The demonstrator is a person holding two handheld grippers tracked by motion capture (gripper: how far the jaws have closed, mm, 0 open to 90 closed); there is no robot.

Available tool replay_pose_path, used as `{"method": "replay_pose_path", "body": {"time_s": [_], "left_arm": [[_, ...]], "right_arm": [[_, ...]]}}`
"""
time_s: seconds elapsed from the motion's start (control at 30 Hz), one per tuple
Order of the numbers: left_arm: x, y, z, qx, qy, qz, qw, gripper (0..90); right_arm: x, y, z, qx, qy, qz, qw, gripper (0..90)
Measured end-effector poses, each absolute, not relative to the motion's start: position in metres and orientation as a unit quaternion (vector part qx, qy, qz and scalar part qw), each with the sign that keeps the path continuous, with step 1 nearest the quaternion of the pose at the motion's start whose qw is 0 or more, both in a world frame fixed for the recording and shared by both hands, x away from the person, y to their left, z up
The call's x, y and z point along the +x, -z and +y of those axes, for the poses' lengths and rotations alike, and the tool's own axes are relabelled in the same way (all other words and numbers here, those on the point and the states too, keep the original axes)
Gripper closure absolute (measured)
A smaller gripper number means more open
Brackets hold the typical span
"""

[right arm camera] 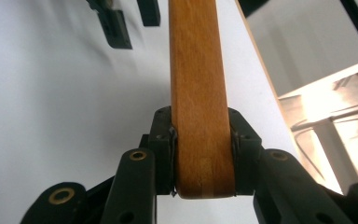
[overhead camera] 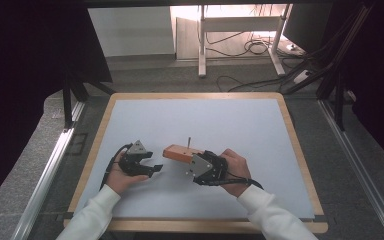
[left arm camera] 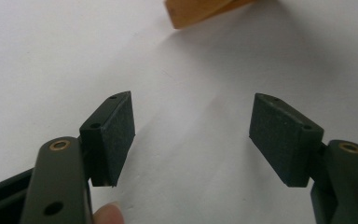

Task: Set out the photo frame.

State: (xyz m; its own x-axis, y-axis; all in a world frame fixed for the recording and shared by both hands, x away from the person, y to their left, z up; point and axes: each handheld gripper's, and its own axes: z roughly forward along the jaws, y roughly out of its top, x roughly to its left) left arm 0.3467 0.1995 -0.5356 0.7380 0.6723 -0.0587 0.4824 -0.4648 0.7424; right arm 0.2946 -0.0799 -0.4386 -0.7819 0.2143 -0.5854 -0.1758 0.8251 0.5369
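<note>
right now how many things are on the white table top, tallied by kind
orange-brown wooden block: 1, clamped in the right gripper, a thin dark pin standing up from it
black two-jaw grippers: 2, the left gripper with its jaws open and nothing between them
white table top with a wooden rim: 1
total: 4

lab | aluminium frame rails (overhead camera: 47, 167) | floor cables (overhead camera: 240, 47) | monitor (overhead camera: 306, 22)

Hand-held gripper (left arm camera: 192, 135) gapes above white table (left arm camera: 51, 56), wooden block (left arm camera: 196, 10) ahead.
</note>
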Motion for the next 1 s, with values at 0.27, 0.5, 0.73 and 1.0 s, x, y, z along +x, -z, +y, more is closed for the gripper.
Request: {"method": "replay_pose_path", "body": {"time_s": [0.27, 0.5, 0.73, 1.0], "left_arm": [[0.347, 0.536, 0.198, 0.847, -0.121, 0.34, 0.389, 30.8], [0.347, 0.536, 0.198, 0.847, -0.12, 0.341, 0.389, 30.7], [0.347, 0.537, 0.197, 0.85, -0.117, 0.338, 0.388, 30.6], [0.347, 0.537, 0.196, 0.854, -0.118, 0.332, 0.384, 30.2]], "right_arm": [[0.297, 0.423, -0.088, 0.028, -0.31, 0.906, 0.285, 68.0], [0.311, 0.417, -0.084, 0.057, -0.324, 0.903, 0.276, 63.6], [0.327, 0.411, -0.087, 0.088, -0.338, 0.895, 0.278, 60.0], [0.343, 0.406, -0.088, 0.117, -0.346, 0.889, 0.278, 57.7]]}}
